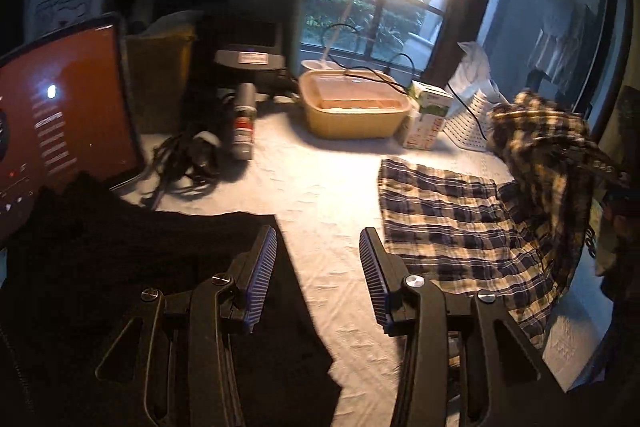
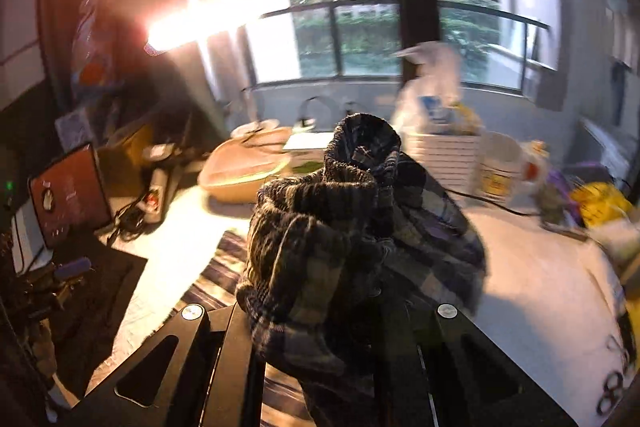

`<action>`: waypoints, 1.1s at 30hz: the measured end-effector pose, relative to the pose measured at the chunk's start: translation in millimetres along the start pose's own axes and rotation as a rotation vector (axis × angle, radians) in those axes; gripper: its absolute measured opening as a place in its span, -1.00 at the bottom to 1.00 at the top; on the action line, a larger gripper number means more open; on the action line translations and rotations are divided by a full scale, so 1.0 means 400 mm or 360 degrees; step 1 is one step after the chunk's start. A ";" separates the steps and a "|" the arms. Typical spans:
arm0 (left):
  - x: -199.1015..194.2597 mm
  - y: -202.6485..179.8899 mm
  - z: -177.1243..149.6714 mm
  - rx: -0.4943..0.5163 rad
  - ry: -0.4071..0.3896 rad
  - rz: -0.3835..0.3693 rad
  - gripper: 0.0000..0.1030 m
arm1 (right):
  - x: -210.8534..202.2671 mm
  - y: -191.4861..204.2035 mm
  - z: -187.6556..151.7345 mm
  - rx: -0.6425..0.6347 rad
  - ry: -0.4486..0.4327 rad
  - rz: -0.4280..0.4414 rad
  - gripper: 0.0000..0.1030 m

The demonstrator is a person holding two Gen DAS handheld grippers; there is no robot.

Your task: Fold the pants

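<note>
Fig.: mid-fold lift, plaid pants. R gripper (image 2: 340,311) was clamped on a bunched wad of the plaid pants (image 2: 340,227); its fingertips were hidden under the cloth, but the fabric rode up w/ the tool & stood in a heap in front of the lens, so a grip is inferred. L gripper (image 1: 318,267) hovered w/ jaws apart, nothing between them, above the bare strip of the white tabletop (image 1: 320,179). In the left wrist view the pants (image 1: 460,227) lay partly flat on the cloth to the R of that gripper, one end raised in a heap at the far R edge, where the other tool's frame was just visible. A dark garment (image 1: 140,267) lay to the L, partly under the L finger. Behind: laptop (image 1: 60,115), beige tub (image 1: 352,107), carton (image 1: 428,115). Step in hand, as judged: carrying one end of the pants up & over toward the flat part. Next move prob. calls for laying the lifted end down evenly on the flat half, w/ the L gripper pinning or gripping the near edge so the lower layer doesn't drag.
</note>
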State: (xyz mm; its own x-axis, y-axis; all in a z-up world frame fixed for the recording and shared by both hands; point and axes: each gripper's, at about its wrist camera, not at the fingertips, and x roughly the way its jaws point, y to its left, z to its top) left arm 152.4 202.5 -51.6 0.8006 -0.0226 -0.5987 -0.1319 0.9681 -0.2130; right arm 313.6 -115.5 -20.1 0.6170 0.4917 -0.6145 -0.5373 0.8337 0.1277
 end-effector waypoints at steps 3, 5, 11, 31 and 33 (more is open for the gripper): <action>-0.010 0.020 -0.007 -0.0011 0.0000 0.0000 -0.16 | 0.068 0.079 -0.003 -0.0102 0.0066 0.0026 -0.81; -0.010 0.028 -0.009 -0.0006 0.0008 -0.0006 -0.15 | 0.113 0.127 -0.016 -0.0168 0.0141 0.0046 -0.81; 0.003 0.033 -0.016 0.0004 0.0041 -0.0018 -0.14 | 0.236 0.251 -0.101 -0.0389 0.0492 0.0119 -0.65; 0.062 -0.175 0.011 0.0258 0.0059 -0.0253 -0.12 | 0.033 0.055 -0.100 -0.0074 0.0239 0.0228 0.97; 0.085 -0.216 0.015 0.0303 0.0078 -0.0288 -0.12 | 0.022 -0.010 -0.116 0.0010 0.0232 0.0168 0.97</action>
State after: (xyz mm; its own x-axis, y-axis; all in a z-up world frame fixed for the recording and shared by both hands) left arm 194.6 119.4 -49.1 0.7712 -0.2071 -0.6020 0.1266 0.9766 -0.1737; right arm 294.5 -126.1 -62.2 0.4671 0.5350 -0.7040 -0.5905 0.7813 0.2019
